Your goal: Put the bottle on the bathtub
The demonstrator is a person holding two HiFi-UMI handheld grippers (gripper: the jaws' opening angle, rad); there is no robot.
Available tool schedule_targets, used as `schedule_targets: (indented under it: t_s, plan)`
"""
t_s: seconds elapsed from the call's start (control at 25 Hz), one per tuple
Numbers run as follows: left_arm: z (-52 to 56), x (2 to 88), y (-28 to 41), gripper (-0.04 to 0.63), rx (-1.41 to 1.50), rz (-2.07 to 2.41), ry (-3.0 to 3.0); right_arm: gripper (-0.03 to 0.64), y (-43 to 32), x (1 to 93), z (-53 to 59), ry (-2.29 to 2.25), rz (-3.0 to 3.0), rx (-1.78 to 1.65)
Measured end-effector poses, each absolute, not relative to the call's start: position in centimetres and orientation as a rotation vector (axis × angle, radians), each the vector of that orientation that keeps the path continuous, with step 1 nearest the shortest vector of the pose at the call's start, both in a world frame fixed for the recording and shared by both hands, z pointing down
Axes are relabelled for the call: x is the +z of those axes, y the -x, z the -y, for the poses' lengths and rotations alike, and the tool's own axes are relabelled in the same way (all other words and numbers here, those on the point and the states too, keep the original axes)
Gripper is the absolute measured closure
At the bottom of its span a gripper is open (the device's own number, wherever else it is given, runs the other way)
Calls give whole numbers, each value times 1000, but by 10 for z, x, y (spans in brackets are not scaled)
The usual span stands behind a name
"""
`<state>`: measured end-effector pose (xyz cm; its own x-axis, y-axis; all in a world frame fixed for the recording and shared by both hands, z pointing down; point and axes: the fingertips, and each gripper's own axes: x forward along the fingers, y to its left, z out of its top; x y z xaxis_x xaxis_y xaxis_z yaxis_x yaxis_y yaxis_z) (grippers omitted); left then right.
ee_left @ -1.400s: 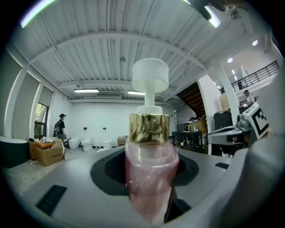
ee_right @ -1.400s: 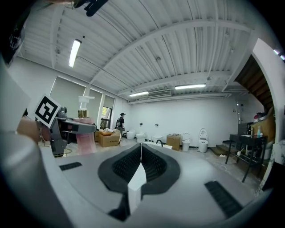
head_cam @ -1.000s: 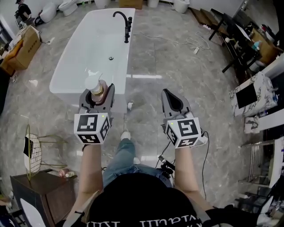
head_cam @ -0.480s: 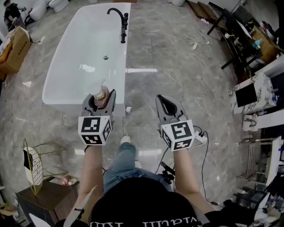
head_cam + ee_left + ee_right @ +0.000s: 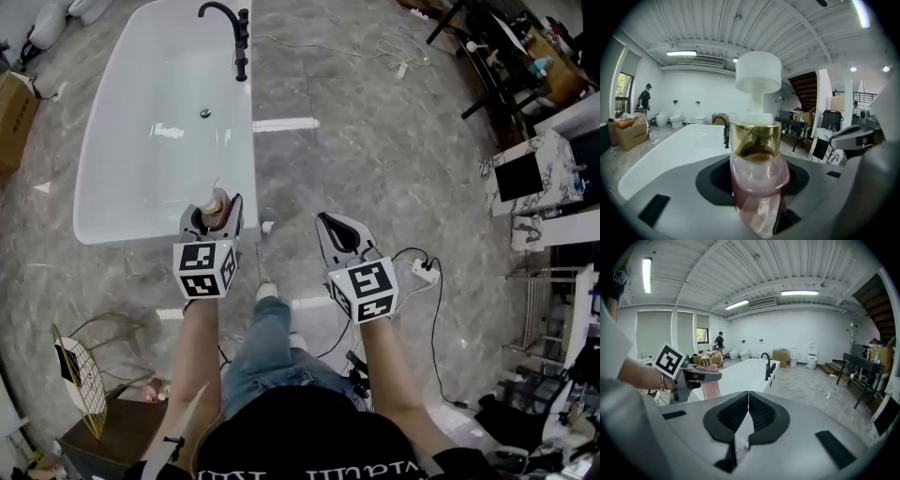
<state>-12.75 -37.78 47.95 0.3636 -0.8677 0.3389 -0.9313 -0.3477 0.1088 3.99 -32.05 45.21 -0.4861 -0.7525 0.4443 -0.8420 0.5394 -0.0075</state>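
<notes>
My left claw, gripping the bottle, has reached the bathtub rim at twelve o'clock (right claw clenched, empty); placing looks close.

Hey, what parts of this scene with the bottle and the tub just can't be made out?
Base of the clear pink pump bottle: left gripper view, buried between the jaws; head view, covered by the left claw.
Gap between bottle and white bathtub rim: head view, behind that claw.
Distant standing person: left gripper view, too small.

Clear pink bottle, shiny gold collar; glossy bathtub
</notes>
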Motion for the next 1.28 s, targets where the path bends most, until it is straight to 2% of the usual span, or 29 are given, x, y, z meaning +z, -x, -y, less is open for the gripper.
schedule_targets:
  t_s: [0.8,1.28]
  plan:
    - [449,621,122,385,401,1479,-2247,600,-30,550,375,-1224,2268,424]
    - [459,647,110,385,357,1521,-2325,600,-32,590,388,-1146,2273,442]
